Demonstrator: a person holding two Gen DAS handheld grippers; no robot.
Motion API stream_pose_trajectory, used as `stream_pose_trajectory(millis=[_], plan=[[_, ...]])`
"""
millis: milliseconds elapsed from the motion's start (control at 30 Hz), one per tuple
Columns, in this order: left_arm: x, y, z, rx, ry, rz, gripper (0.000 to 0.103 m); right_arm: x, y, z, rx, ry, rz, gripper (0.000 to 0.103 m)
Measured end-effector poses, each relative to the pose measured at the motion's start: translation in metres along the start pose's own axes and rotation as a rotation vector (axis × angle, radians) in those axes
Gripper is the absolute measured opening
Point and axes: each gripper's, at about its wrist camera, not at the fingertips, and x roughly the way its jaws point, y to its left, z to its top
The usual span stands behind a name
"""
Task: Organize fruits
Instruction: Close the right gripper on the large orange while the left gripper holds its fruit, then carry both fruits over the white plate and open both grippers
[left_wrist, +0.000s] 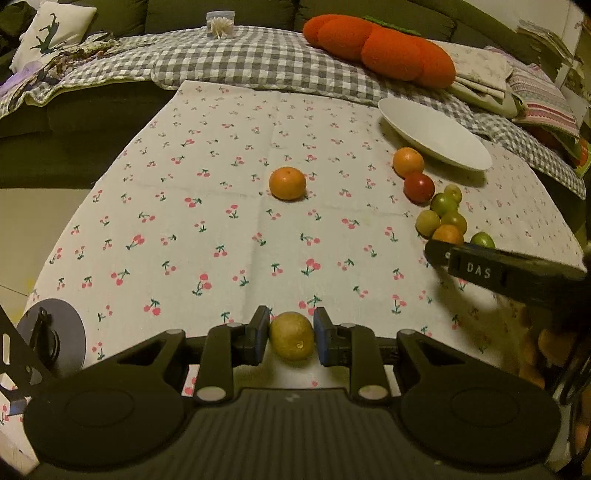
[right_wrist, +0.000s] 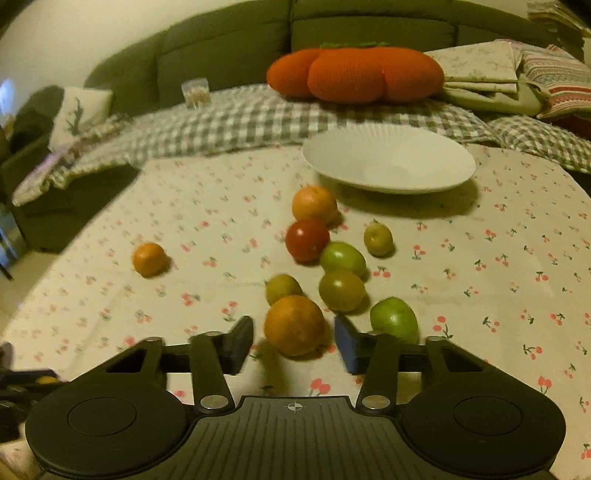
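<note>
My left gripper (left_wrist: 291, 338) is shut on a yellow-green fruit (left_wrist: 291, 340) near the table's front edge. My right gripper (right_wrist: 294, 341) is open with its jaws on either side of an orange (right_wrist: 294, 325), not touching it; it also shows in the left wrist view (left_wrist: 480, 267). A cluster of fruits lies beyond: a red tomato (right_wrist: 307, 240), another orange (right_wrist: 314, 205), several green fruits (right_wrist: 342, 259). A lone orange (left_wrist: 287, 183) (right_wrist: 149, 259) lies apart to the left. An empty white plate (right_wrist: 389, 162) (left_wrist: 434, 133) stands at the back.
The cherry-print tablecloth (left_wrist: 207, 206) covers the table. Behind it is a sofa with a checked blanket (left_wrist: 229, 62), an orange pumpkin cushion (right_wrist: 354, 74), folded cloths (right_wrist: 480, 70) and a small jar (left_wrist: 220, 24). A grey disc (left_wrist: 51, 338) sits at the left table edge.
</note>
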Motion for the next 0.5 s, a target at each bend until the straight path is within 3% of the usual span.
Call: stream_pose_trajectory(millis=[133,500], plan=[[-0.003,-0.005,0.008,0.003,-0.018,-0.003,0.024,-0.012,0.003,0.003,-0.023,-0.034,-0.008,0.033],[-0.003,-0.033,0.057,0.007,-0.04,-0.038,0.024,-0.042,-0.017,0.041,0.023,-0.009,0.014,0.033]])
